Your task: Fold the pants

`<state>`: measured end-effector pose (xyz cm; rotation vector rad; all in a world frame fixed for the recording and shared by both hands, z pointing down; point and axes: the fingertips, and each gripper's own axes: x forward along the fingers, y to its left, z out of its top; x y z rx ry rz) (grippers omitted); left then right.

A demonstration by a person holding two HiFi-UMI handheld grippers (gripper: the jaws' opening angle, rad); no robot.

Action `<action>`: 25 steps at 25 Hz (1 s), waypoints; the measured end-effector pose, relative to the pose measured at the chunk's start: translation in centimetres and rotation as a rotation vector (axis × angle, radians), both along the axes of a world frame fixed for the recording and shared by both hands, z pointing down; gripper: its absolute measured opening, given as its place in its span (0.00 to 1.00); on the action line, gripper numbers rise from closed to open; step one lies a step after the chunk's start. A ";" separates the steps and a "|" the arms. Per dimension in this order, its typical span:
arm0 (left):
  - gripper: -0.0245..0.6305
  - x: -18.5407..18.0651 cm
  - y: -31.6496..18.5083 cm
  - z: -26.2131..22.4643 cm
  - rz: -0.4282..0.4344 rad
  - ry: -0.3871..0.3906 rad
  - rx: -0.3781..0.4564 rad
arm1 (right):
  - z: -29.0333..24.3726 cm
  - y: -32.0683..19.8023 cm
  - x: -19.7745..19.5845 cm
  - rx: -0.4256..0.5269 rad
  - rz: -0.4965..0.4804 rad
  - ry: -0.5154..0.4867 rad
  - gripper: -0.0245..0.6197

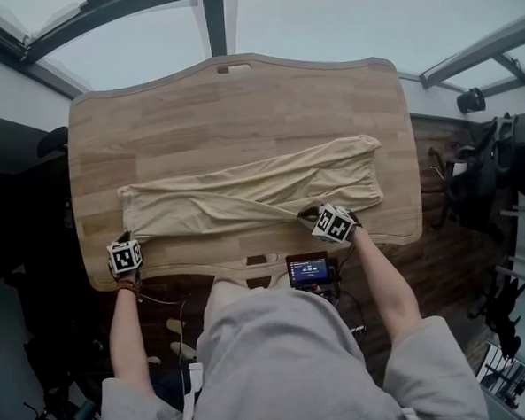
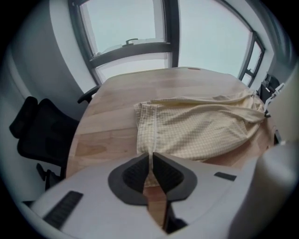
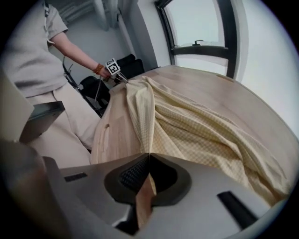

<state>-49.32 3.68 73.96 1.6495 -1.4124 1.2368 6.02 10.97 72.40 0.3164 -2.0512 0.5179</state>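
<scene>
Pants [image 1: 244,197] lie spread lengthwise on table [image 1: 238,100]; no fold made yet, prob. just starting. L gripper [image 2: 150,161] is clamped on waistband [image 2: 145,121], R gripper [image 3: 148,161] pinches near leg edge.

Light wooden table [image 1: 239,117] with a wavy outline and a narrow slot [image 1: 234,69] cut near the far edge. At the near edge, a small black device [image 1: 308,269] with a lit screen. Below and to the right, dark plank floor [image 1: 431,141]. Near the table's left end, a black office chair [image 2: 39,133]. Beyond the far edge, large windows [image 2: 131,23] in dark frames, pale and bright. Off to the right, dark clutter [image 1: 486,173], too dim to make out.
</scene>
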 end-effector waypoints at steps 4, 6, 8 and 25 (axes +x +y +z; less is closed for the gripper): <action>0.16 -3.2 0.6 -0.9 -0.023 -0.095 0.009 | -0.8 1.6 -1.9 0.047 -0.145 0.005 0.14; 0.20 -1.7 -0.3 -1.7 0.053 -0.107 0.067 | -0.5 2.1 0.0 0.037 -0.142 0.032 0.23; 0.20 2.2 -2.1 -2.7 0.203 -0.096 0.134 | 0.1 2.2 2.9 0.024 -0.099 0.075 0.24; 0.22 25.6 -4.4 1.6 1.409 -0.208 -0.148 | 2.4 2.9 4.1 0.070 -0.163 0.138 0.14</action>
